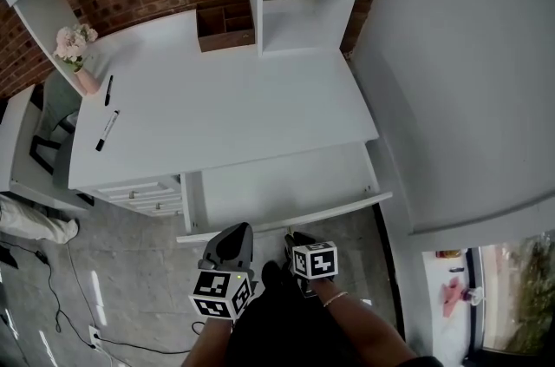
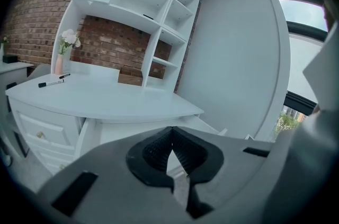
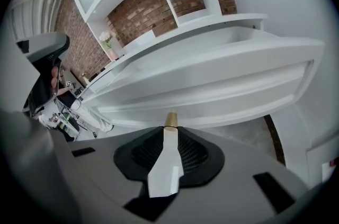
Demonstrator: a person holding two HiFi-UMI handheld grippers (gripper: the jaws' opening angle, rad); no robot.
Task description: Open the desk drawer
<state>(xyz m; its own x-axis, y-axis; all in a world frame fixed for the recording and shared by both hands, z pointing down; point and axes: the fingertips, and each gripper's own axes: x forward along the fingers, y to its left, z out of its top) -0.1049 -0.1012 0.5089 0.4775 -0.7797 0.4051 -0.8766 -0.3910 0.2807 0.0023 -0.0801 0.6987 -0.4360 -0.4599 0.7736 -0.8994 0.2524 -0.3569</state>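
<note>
Low in the head view, two marker cubes: left gripper (image 1: 236, 233) idle, just beside right gripper (image 1: 293, 239), the latter up against the front of the drawer (image 1: 277, 183), which is already drawn well out from under the table (image 1: 217, 114).

Left gripper view: tips pressed together on nothing, aimed toward the table edge.

Right gripper view: tips nipped on a small brass knob (image 3: 170, 119) on the drawer front.

Best to pull straight back and level, keeping the pinch firm. Probably little travel left, so ease off before the stop.
</note>
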